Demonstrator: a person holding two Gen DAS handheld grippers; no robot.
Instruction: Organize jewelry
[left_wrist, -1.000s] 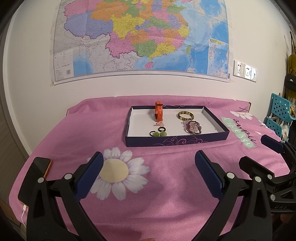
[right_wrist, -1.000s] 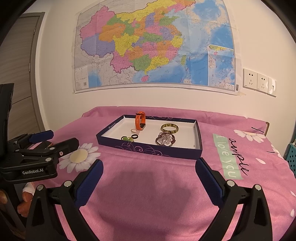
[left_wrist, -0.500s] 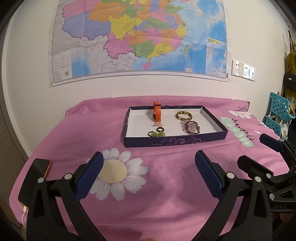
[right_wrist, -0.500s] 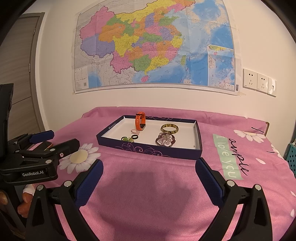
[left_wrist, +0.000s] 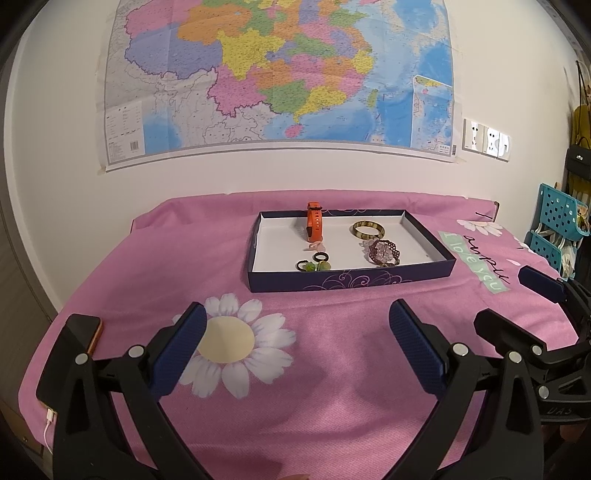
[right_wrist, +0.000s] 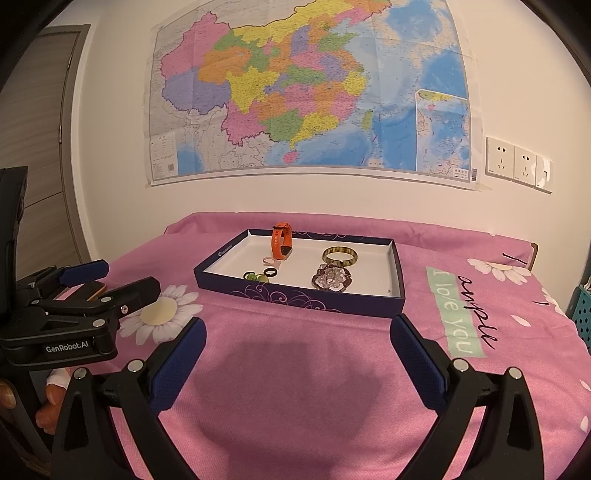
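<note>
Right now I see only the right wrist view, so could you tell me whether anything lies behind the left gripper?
Observer: Yes, a phone lies flat near the table's left edge, with a white cable plugged into its near end.
Operator: Thank you. Is the left gripper holding anything?
Observer: No; it is open, with only the daisy print showing between its fingers.
Operator: And off to my far right?
Observer: A teal basket rack stands there, with a dark bag hanging above it.
</note>
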